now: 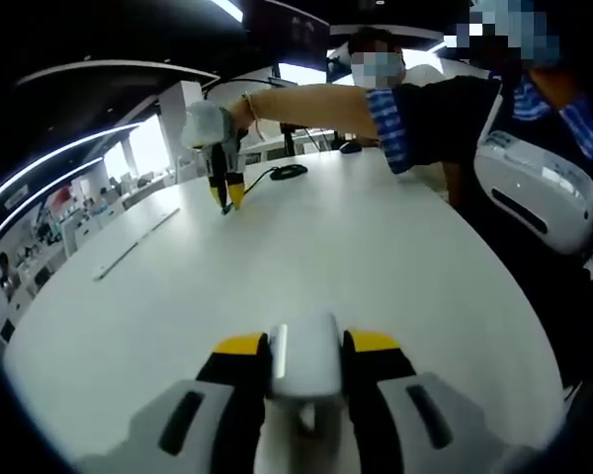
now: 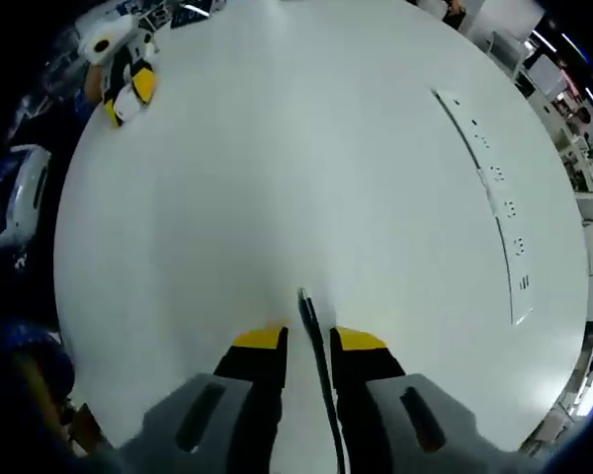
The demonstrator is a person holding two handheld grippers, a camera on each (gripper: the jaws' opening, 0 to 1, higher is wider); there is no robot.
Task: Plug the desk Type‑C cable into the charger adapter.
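Two grippers: you hold one in each hand over the broad white round table (image 1: 395, 257), well apart from each other.
Left gripper (image 1: 306, 346): your yellow-tipped jaws are clenched on the white, rounded block-shaped charger adapter (image 1: 304, 360), which sits upright between them and juts just past the tips. That leaves its far face presented toward the other hand, likely so the port can be met head-on; the port itself you cannot make out.
Right gripper (image 2: 307, 341): seen from its own camera, the thin black Type-C cable (image 2: 318, 370) runs up the gap between the jaws, its plug end poking just ahead of the tips. The jaws stand a little off the cord on both sides, so whether they pinch it cannot be told.
Right gripper from the left gripper view (image 1: 227, 193): tips down, touching or nearly touching the tabletop far ahead of the adapter, cable trailing behind it toward a dark loop.
Left gripper from the right gripper view (image 2: 127, 94): far ahead, up-left.
Gap remaining: adapter and plug are well apart; you have yet to bring them together and align them.
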